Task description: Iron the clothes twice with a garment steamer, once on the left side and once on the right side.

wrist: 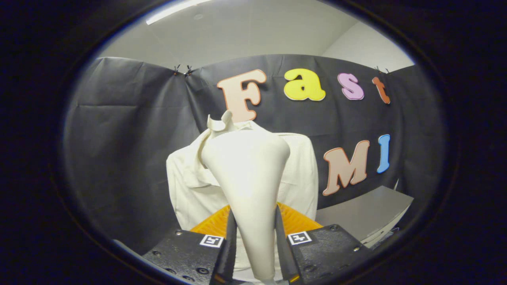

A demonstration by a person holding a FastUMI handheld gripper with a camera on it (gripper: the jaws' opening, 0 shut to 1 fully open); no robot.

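Both fingers of the gripper [255,241] are clamping a cream, cone-shaped plastic garment steamer [248,178]. Its head is facing a cream collared shirt [301,174] hanging just beyond.

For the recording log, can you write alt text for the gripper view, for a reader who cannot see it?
The gripper is shut on the handle of a cream garment steamer, its wide head raised in front of a cream shirt hanging against the black cloth wall. Beyond the fingers, beside the shirt, stands a grey table.
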